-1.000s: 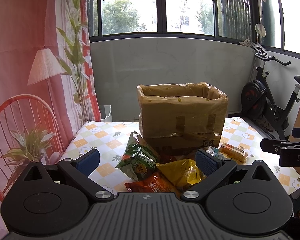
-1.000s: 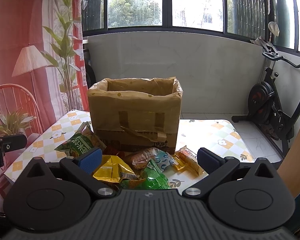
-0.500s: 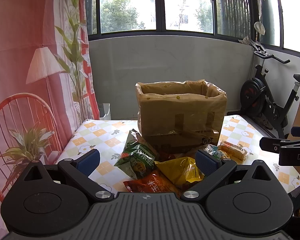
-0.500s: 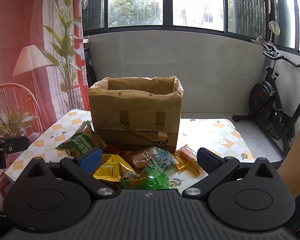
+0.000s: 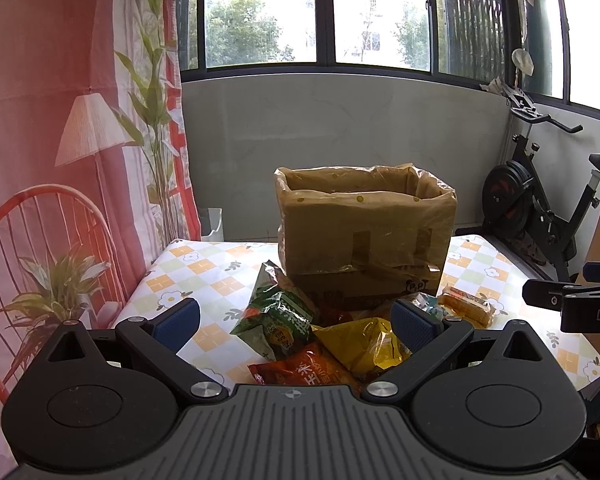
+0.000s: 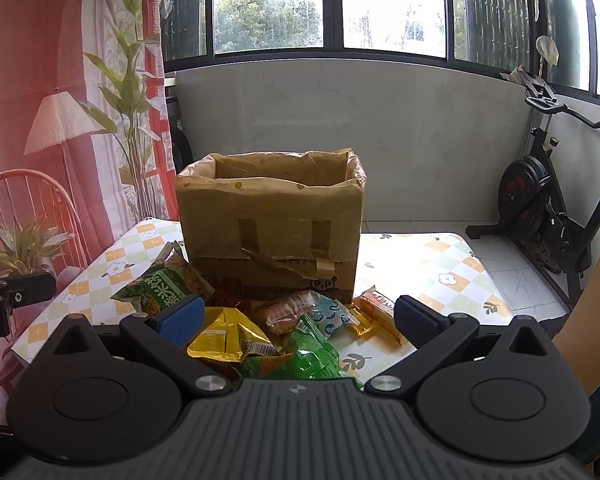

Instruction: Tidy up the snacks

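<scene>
On the checked tablecloth (image 5: 204,268), at the foot of the lined cardboard box (image 6: 270,220), lies a heap of snack packets (image 6: 260,320); the left gripper (image 5: 296,316) and right gripper (image 6: 298,316) hover before it, jaws wide and empty. The packets look light, crinkly and slippery; I judge the yellow packet (image 6: 224,334), at seven o'clock in the heap, best pinched by its crimped edge.

Snack pile (image 6: 268,328) crowds lower centre against box (image 6: 272,224) front. Bare tablecloth (image 6: 432,272) lower right; box mouth open above.
</scene>
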Tool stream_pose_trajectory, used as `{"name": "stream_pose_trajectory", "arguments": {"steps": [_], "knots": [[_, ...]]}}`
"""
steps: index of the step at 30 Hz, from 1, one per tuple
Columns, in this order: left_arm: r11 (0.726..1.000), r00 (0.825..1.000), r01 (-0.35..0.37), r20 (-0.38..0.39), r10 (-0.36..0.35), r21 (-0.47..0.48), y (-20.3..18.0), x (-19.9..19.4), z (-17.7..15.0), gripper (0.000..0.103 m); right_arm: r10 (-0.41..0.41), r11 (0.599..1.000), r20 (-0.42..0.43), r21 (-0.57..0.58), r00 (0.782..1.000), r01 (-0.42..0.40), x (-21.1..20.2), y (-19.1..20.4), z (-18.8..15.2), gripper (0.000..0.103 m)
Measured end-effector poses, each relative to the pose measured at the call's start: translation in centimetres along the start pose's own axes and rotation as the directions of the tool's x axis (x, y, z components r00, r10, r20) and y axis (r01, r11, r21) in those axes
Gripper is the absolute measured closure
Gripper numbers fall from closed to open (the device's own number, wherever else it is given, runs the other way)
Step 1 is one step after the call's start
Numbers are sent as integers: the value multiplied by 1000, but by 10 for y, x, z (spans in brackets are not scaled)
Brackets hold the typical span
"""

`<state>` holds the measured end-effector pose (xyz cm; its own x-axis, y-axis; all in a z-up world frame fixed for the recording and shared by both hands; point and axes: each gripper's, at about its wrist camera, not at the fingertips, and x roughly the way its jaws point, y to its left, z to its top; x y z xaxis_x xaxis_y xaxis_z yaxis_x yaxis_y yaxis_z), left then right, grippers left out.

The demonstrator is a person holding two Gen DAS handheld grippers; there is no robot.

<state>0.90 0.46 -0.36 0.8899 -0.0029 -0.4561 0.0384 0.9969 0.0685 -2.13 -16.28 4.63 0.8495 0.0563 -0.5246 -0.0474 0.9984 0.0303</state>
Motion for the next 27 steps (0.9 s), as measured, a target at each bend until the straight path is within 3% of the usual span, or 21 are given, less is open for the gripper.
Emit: {"name": "stream_pose_trajectory", "arguments": {"steps": [3,9,16,23,27], "knots": [[999,1000,-23,1,23,-41,10,4,3,1,19,999,25,45,1000,-20,3,-10,3,0],[976,979,-202,13,203,-81,30,24,11,1,29,992,150,113,988,-47,19,-32,17,0],[958,985,-167,0,172,-232,60,53,13,1,76,993,227,67,971,-93,48,-27,29,0],[979,991,-136,-10,136,-150,42,87,-9,1,103,993,110,-63,989,-96,89,-17,-6,0],[987,992,-125,-13,125,-99,30,102,-24,1,60,990,37,-128,998,-55,111,-12,-33,0]]}}
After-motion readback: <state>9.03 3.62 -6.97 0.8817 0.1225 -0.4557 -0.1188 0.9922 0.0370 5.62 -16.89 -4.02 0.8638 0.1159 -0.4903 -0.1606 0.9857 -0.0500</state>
